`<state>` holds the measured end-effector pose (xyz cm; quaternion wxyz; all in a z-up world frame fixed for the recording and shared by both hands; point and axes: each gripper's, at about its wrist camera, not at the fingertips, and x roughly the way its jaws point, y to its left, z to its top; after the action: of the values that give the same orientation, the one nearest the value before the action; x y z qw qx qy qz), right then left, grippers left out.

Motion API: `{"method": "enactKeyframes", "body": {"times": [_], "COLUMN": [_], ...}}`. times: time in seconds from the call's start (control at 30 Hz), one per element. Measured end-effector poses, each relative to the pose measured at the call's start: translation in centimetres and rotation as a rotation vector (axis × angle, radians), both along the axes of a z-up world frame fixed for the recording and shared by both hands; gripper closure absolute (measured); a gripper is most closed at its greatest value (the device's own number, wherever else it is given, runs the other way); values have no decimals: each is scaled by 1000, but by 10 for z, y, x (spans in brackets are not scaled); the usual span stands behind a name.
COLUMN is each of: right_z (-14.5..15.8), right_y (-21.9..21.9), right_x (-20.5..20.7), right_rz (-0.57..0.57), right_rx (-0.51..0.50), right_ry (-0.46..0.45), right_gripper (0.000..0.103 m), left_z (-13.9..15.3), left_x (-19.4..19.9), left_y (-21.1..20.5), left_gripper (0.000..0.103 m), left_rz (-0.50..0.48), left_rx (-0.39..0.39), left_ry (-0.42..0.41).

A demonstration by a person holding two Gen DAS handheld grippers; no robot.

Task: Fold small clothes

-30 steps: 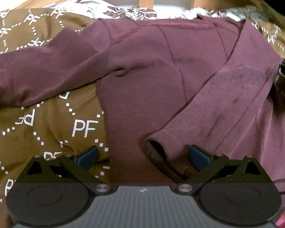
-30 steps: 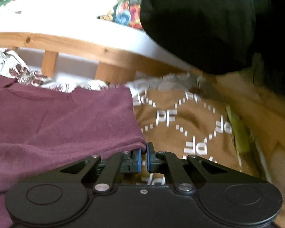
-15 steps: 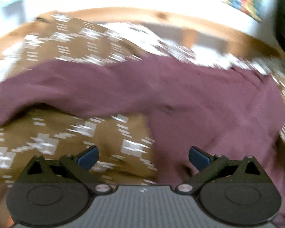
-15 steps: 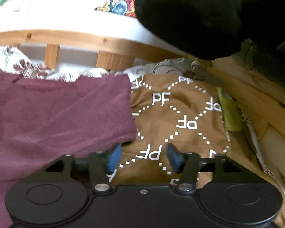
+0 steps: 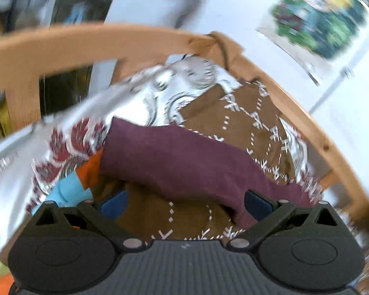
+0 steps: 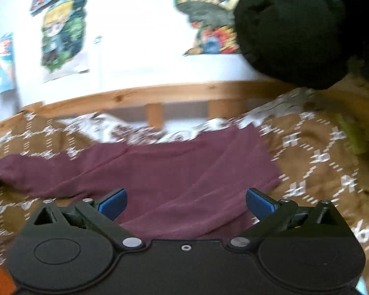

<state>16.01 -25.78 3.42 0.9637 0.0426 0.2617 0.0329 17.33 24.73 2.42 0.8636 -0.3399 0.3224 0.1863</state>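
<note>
A maroon long-sleeved top (image 6: 174, 172) lies spread on a brown blanket with white "PF" lettering (image 6: 315, 162). In the left wrist view its left sleeve (image 5: 184, 162) stretches across the blanket (image 5: 243, 120). My left gripper (image 5: 184, 202) is open and empty, just short of the sleeve, its cuff end up and to the left. My right gripper (image 6: 185, 202) is open and empty, above the top's body. One side of the top looks folded over the body.
A curved wooden bed rail (image 5: 91, 39) runs behind the blanket, also in the right wrist view (image 6: 160, 93). A floral sheet (image 5: 160, 93) and orange and light blue cloth (image 5: 78, 179) lie at the left. A black bulky shape (image 6: 295, 24) hangs at upper right.
My right gripper opened, let go of the top's edge and drew back and up. My left gripper swung left, from the folded sleeve's cuff to the other sleeve.
</note>
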Motion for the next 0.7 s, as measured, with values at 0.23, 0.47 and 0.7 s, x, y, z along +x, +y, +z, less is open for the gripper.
{"method": "enactKeyframes", "body": {"times": [0.23,0.47,0.7], "right_z": [-19,-31,-34], "right_y": [24,22,14], "right_x": [0,-2,-2], "right_rz": [75,102,75], "right_rx": [2,-28,-8], "right_ry": [81,95,108], "right_gripper": [1,1,1], "left_z": [-24,-36,-16], "left_x": [2,10,10], "left_y": [22,26,8], "left_gripper": [13,55,99], "left_rz": [83,221,244], "left_rx": [-121,-101,92], "left_ry": [-73,-49,-87]}}
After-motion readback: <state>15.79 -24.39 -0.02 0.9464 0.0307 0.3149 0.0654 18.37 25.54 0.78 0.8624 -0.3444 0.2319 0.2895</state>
